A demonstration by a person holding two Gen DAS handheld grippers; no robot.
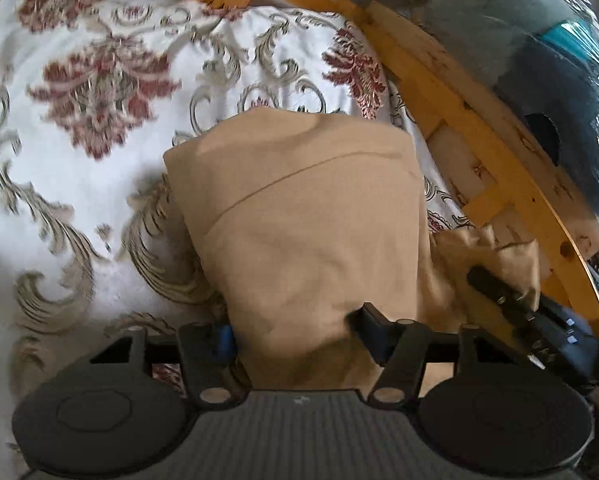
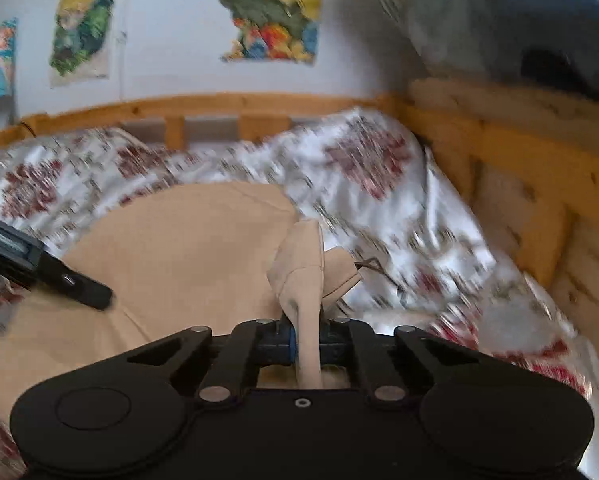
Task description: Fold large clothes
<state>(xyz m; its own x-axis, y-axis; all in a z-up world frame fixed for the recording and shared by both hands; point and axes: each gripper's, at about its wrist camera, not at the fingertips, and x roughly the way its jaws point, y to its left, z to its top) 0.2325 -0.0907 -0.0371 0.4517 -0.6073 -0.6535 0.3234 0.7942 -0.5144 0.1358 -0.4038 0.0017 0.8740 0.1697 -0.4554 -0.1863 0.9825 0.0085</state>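
A large tan garment [image 1: 307, 208] lies folded on a floral bedsheet [image 1: 99, 80]. In the left wrist view its near end drapes over and between the left gripper's [image 1: 299, 336] fingers, which stand wide apart with cloth bunched between them. The right gripper [image 1: 495, 284] shows at the right, pinching the garment's edge. In the right wrist view the right gripper [image 2: 307, 344] is shut on an upright fold of the tan garment [image 2: 179, 248]. The left gripper's finger [image 2: 79, 286] rests on the cloth at the left.
A wooden bed frame [image 1: 459, 92] runs along the far and right sides of the bed [image 2: 519, 152]. A blue-grey bundle in plastic [image 1: 539, 40] sits beyond the rail. Colourful posters [image 2: 271, 12] hang on the wall. The floral sheet [image 2: 379, 184] is rumpled at the right.
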